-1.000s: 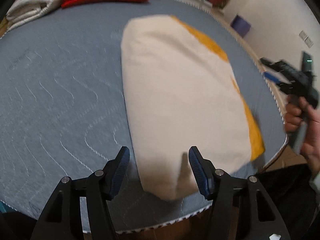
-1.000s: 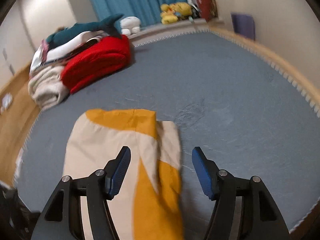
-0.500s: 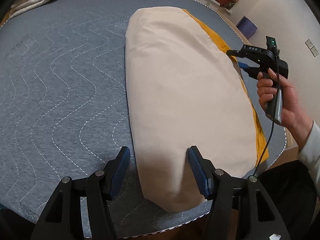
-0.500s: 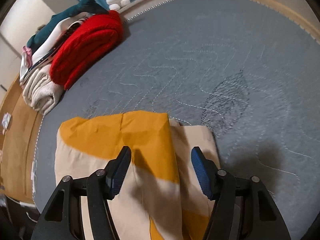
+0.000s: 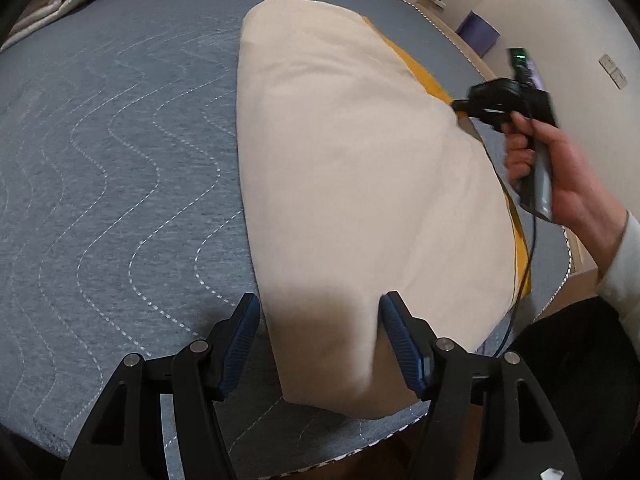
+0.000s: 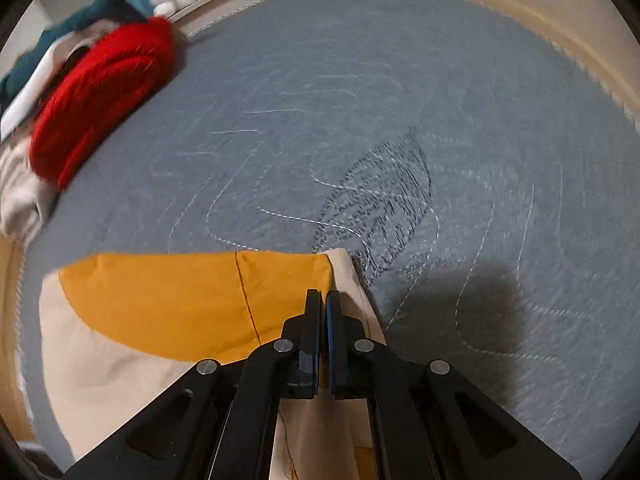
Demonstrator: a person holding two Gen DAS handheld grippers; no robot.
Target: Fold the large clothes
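Observation:
A large cream garment (image 5: 352, 168) with orange panels (image 6: 160, 300) lies folded lengthwise on the grey quilted bed (image 5: 100, 160). My left gripper (image 5: 320, 320) hovers over its near end. The jaws are opening; the cloth's near left corner lies between them and the pads do not press on it. My right gripper (image 6: 323, 298) is shut on the garment's edge, where orange meets cream. In the left wrist view, the right gripper (image 5: 460, 106) pinches that far right edge into a small peak, and a person's hand (image 5: 560, 176) holds it.
A red folded item (image 6: 96, 92), white folded cloth (image 5: 52, 4) and a teal plush toy (image 6: 80, 20) are piled at the bed's far side. The bed's near edge (image 5: 360, 444) runs just under the left gripper. A dark stitched patch (image 6: 380, 208) marks the grey cover.
The right gripper came down onto the garment's orange-and-cream edge and its jaws closed from wide apart. The left gripper sank slightly toward the garment's near end.

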